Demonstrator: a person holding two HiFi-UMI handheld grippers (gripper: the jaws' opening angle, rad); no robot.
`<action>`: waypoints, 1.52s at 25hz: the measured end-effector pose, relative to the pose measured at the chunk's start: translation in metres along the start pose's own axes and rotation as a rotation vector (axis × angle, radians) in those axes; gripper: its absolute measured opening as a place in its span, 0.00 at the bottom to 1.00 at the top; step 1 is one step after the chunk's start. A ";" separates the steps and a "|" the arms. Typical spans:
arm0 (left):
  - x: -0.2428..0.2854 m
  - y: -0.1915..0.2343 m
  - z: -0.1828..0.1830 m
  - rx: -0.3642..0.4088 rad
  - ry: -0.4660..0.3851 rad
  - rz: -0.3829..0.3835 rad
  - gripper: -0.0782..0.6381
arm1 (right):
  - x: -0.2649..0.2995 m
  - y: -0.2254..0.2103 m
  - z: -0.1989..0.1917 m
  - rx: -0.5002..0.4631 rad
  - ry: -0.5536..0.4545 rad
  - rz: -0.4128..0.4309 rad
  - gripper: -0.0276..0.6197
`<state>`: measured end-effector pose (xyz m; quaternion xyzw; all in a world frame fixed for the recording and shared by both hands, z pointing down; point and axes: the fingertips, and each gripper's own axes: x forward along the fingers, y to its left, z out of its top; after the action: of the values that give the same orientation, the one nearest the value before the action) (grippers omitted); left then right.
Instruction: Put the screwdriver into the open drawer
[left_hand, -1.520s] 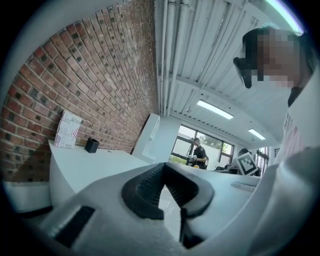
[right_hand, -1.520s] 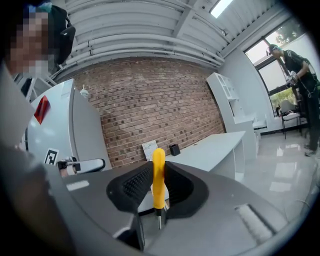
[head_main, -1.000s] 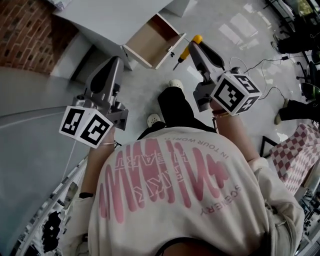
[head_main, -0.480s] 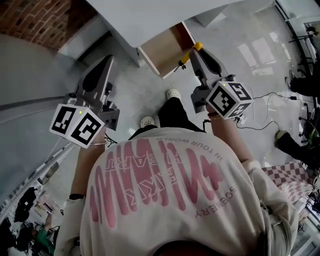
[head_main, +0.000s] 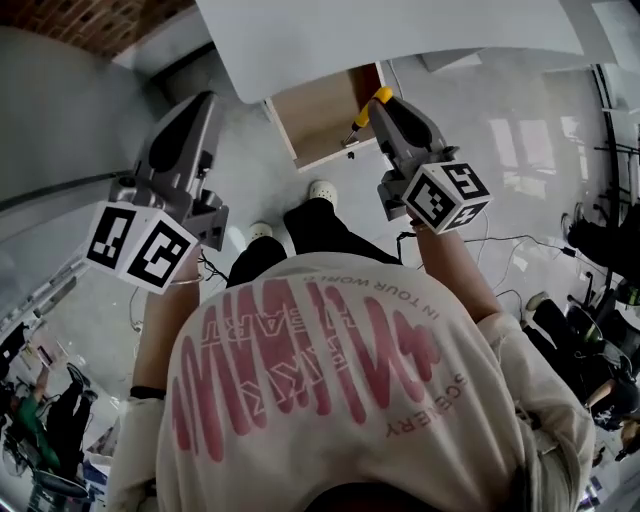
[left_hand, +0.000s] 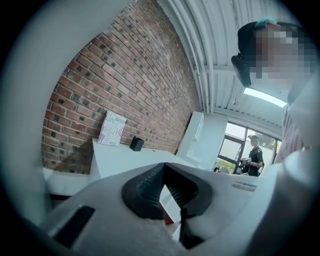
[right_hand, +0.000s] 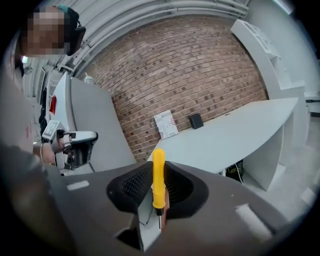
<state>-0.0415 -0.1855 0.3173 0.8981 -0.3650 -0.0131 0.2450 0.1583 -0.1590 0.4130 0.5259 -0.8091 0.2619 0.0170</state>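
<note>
Holding the screwdriver (head_main: 366, 112) by its yellow handle, the right tongs (head_main: 388, 104) sit at the front right corner of the open drawer (head_main: 310, 122), which sticks out under the white tabletop (head_main: 400, 30). We judge the carry nearly done and the drop not yet made. The screwdriver is in the tongs, tip aimed at the drawer, not inside it; we can't tell from the head view how high above it. The grip on the handle leaves the shaft free to go in first, which is likely why it's held so. The left tongs (head_main: 193, 108) hang left of the drawer, well apart from it, idle by our read. The right gripper view adds what the head view lacks: the right tongs (right_hand: 158, 192) pinching the screwdriver (right_hand: 158, 177), handle up, shaft down. The left gripper view shows the left tongs (left_hand: 164, 186) pressed together at the tips, nothing between. Only the head view gives us the whole drawer.
</note>
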 end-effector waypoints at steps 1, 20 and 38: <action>0.003 0.002 -0.004 -0.006 0.002 0.019 0.11 | 0.006 -0.003 -0.004 -0.020 0.019 0.024 0.17; 0.007 0.025 -0.065 -0.099 0.031 0.284 0.11 | 0.094 -0.017 -0.152 -0.646 0.476 0.428 0.17; -0.002 0.071 -0.106 -0.167 0.084 0.275 0.11 | 0.134 -0.049 -0.271 -0.938 0.885 0.528 0.17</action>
<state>-0.0680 -0.1825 0.4420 0.8159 -0.4718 0.0278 0.3330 0.0730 -0.1677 0.7070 0.0924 -0.8547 0.0698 0.5061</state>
